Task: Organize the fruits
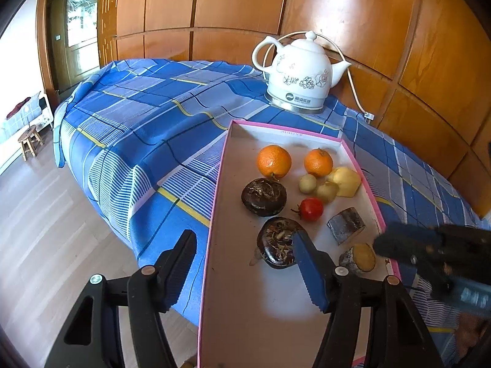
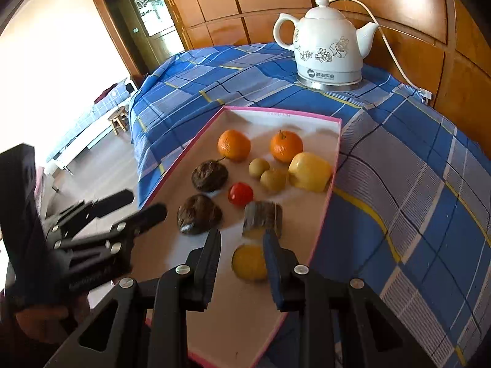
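Note:
A pink-rimmed box lid (image 1: 219, 165) (image 2: 333, 165) on the blue checked cloth holds two oranges (image 1: 273, 161) (image 2: 233, 145), a yellow fruit (image 1: 345, 181) (image 2: 310, 171), two small green-yellow fruits (image 1: 307, 183) (image 2: 258, 167), a red tomato (image 1: 311, 209) (image 2: 240, 194), two dark brown water chestnuts (image 1: 264, 197) (image 2: 209, 175) and two cut cane pieces (image 1: 346, 225) (image 2: 262, 219). My left gripper (image 1: 245, 268) is open, straddling the lid's left rim; it also shows in the right wrist view (image 2: 139, 205). My right gripper (image 2: 242, 256) is open around the nearer cane piece (image 2: 248, 262) (image 1: 359, 257), and shows in the left wrist view (image 1: 386, 239).
A white ceramic electric kettle (image 1: 302, 76) (image 2: 330, 46) with its cord stands at the back of the table against wooden wall panels. The table's left edge drops to a wood floor (image 1: 40, 230), with a small stool (image 1: 30, 141) farther off.

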Demonstrator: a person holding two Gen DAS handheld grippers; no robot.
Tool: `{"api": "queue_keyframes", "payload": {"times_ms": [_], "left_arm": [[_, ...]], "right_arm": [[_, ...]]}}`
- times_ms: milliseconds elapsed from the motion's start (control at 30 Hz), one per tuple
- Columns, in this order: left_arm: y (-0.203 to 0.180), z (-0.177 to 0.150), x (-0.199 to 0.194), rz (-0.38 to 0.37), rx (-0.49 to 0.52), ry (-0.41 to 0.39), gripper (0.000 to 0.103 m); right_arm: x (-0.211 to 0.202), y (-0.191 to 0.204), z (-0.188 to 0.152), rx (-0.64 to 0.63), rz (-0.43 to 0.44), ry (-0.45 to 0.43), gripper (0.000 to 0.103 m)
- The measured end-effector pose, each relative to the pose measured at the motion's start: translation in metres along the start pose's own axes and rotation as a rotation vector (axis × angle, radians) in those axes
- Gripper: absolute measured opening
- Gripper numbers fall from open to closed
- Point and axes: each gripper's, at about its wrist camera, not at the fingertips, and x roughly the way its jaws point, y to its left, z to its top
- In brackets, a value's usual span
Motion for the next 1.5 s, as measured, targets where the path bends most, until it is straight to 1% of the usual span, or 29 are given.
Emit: {"api": "queue_keyframes", "payload": {"times_ms": [67, 200, 367, 433, 500, 567, 700, 867, 1000, 1133, 1167, 1233, 1300, 1433, 1500], "left_arm": [[-0.001, 0.0, -0.001, -0.001, 0.003, -0.003, 0.066], [-0.004, -0.001, -0.004, -0.005, 0.012, -0.008, 0.067], [-0.009, -0.003, -0.009, -0.01, 0.027, -0.018, 0.068], [-0.01, -0.004, -0.01, -0.01, 0.03, -0.022, 0.069], [-0.011, -0.005, -0.012, -0.011, 0.031, -0.023, 0.069], [-0.011, -0.006, -0.013, -0.011, 0.032, -0.026, 0.069], [-0.012, -0.007, -0.015, -0.009, 0.033, -0.029, 0.071], [-0.013, -0.008, -0.018, -0.005, 0.031, -0.04, 0.076], [-0.015, -0.009, -0.023, 0.0, 0.032, -0.052, 0.083], [-0.019, -0.013, -0.03, 0.009, 0.033, -0.068, 0.089], [-0.02, -0.014, -0.032, 0.01, 0.036, -0.074, 0.09], [-0.026, -0.018, -0.038, 0.015, 0.05, -0.093, 0.097], [-0.031, -0.021, -0.043, 0.02, 0.065, -0.108, 0.102], [-0.039, -0.022, -0.05, 0.026, 0.085, -0.133, 0.103], [-0.039, -0.022, -0.051, 0.033, 0.085, -0.139, 0.103]], "right_arm": [[-0.002, 0.003, -0.006, -0.021, -0.01, 0.006, 0.029], [0.003, 0.01, -0.021, -0.056, -0.027, 0.046, 0.029], [0.018, 0.012, -0.022, -0.088, -0.099, 0.063, 0.029], [0.021, 0.012, -0.019, -0.101, -0.124, 0.055, 0.029], [0.024, 0.01, -0.013, -0.09, -0.121, 0.052, 0.029], [0.027, 0.009, -0.009, -0.091, -0.141, 0.048, 0.029], [0.027, 0.009, -0.008, -0.089, -0.143, 0.045, 0.029], [0.016, 0.011, -0.012, -0.068, -0.128, 0.023, 0.029], [-0.002, 0.014, -0.014, -0.038, -0.127, -0.026, 0.029], [-0.02, 0.015, -0.02, -0.001, -0.181, -0.08, 0.036], [-0.024, 0.014, -0.022, 0.013, -0.202, -0.09, 0.037], [-0.031, 0.013, -0.028, 0.039, -0.244, -0.112, 0.037], [-0.037, 0.013, -0.037, 0.057, -0.292, -0.128, 0.038], [-0.042, 0.005, -0.051, 0.094, -0.355, -0.133, 0.038], [-0.042, -0.001, -0.055, 0.116, -0.372, -0.124, 0.038]]}}
